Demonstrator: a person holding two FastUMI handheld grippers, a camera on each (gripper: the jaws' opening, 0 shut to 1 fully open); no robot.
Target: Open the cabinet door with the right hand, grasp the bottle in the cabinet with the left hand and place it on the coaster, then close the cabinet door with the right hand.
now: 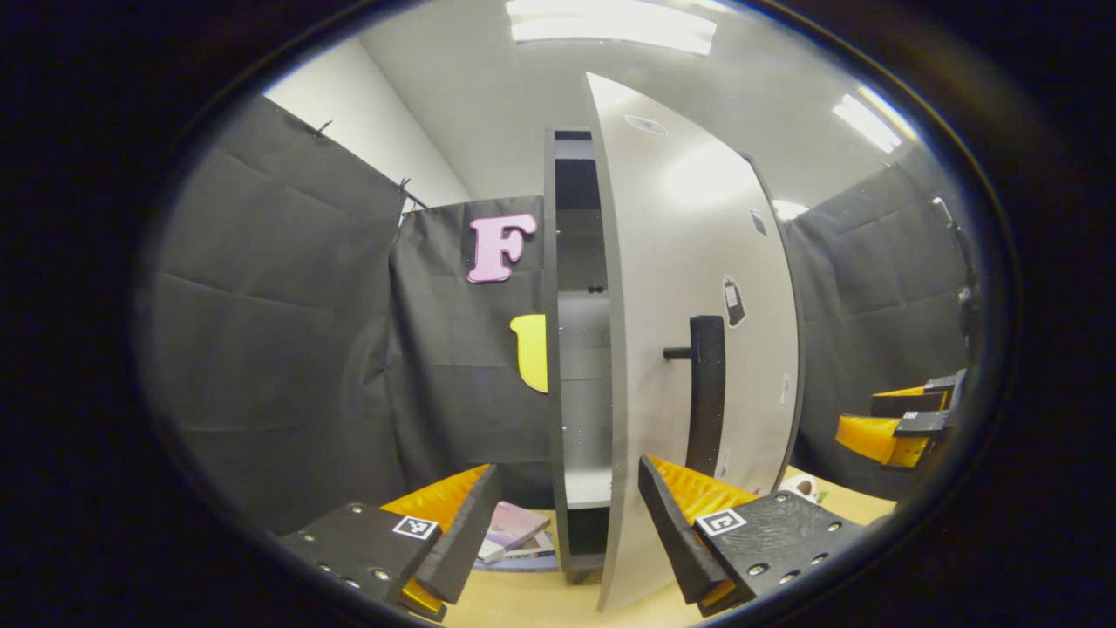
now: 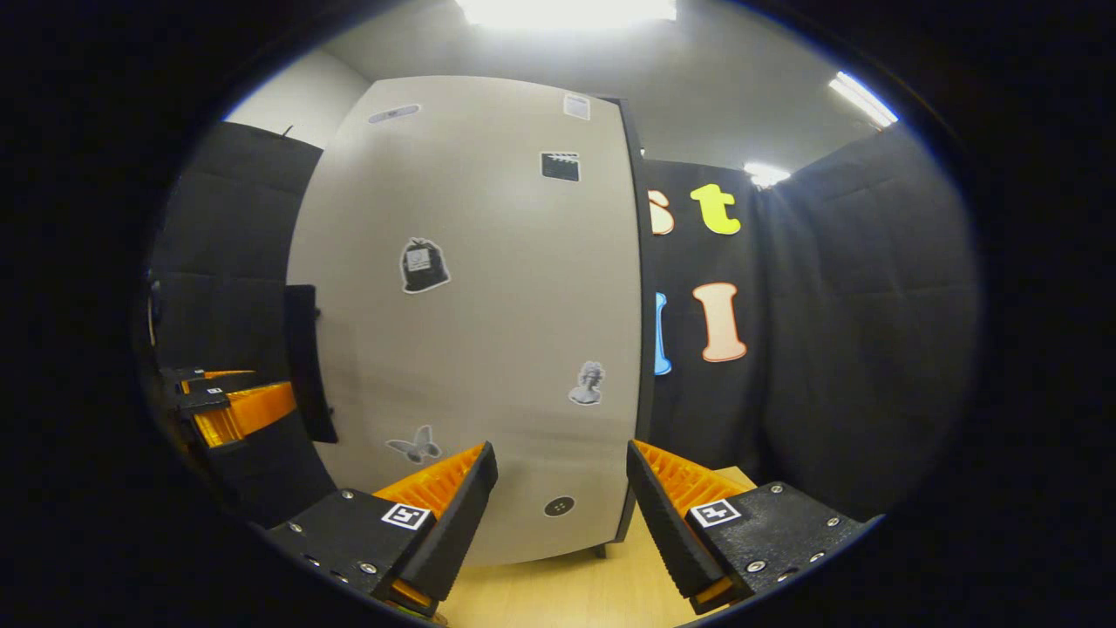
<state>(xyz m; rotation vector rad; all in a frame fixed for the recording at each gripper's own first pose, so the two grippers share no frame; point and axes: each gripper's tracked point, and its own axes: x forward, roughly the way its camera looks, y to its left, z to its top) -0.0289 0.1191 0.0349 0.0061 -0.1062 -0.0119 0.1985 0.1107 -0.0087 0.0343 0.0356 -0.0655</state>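
Observation:
The tall grey cabinet [image 1: 571,262] stands on the table with its pale door [image 1: 697,262] swung partly open, seen nearly edge-on. A black bar handle [image 1: 704,392] sticks out of the door's outer face. Through the gap I see grey shelves [image 1: 582,384]; the contents are hidden from here. My left gripper [image 1: 567,523] is open, low in front of the door's free edge, holding nothing. My right gripper [image 2: 562,515] is open and faces the door's outer face [image 2: 471,305], right of the handle [image 2: 305,366], apart from it. The right gripper [image 1: 902,423] also appears at the far right.
Flat booklets [image 1: 514,530] lie on the wooden table [image 1: 523,602] by the cabinet's foot. A small white object [image 1: 798,487] sits behind the door. Stickers [image 2: 423,264] dot the door. The left gripper [image 2: 227,401] is beyond the handle. Black cloth walls surround the booth.

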